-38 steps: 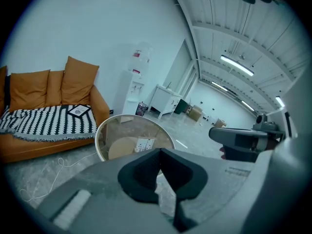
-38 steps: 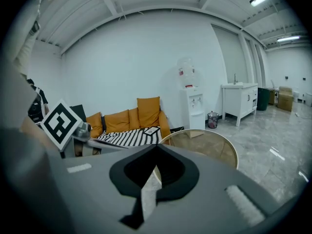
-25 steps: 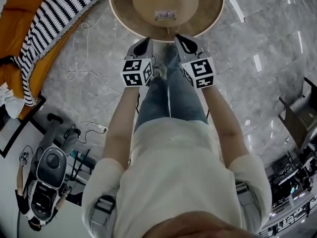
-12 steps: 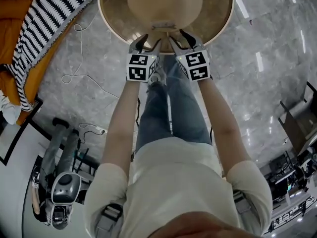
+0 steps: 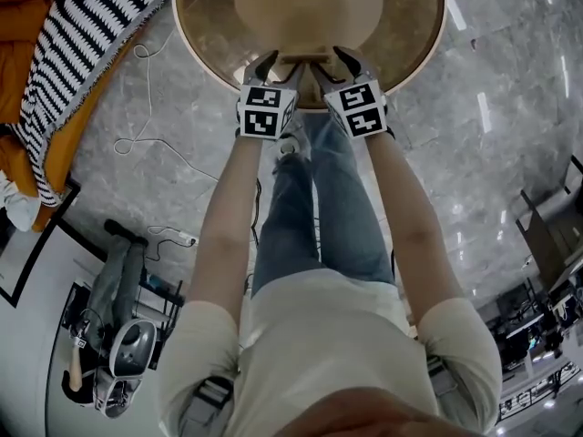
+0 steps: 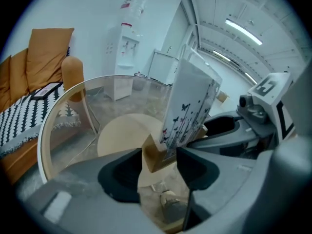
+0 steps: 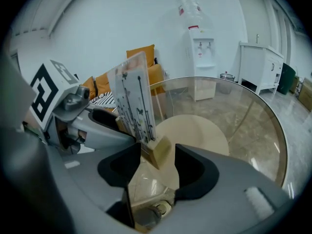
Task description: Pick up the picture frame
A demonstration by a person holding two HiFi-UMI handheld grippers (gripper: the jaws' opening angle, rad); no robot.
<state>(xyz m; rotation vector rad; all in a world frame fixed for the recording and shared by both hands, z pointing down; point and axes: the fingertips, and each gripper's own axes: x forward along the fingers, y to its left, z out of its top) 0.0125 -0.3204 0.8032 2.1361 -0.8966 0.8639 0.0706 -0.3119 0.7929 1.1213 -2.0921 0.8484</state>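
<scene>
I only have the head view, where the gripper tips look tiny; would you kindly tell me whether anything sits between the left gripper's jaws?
Observer: Yes. In the left gripper view, one end of the picture frame's wooden base sits between the left gripper's jaws, which are opening and not clamped on it.
Operator: Thank you. And how does the right gripper stand?
Observer: In its own view, the right gripper straddles the other end of the base, its jaws opening too, with the pads not pressing on the wood.
</scene>
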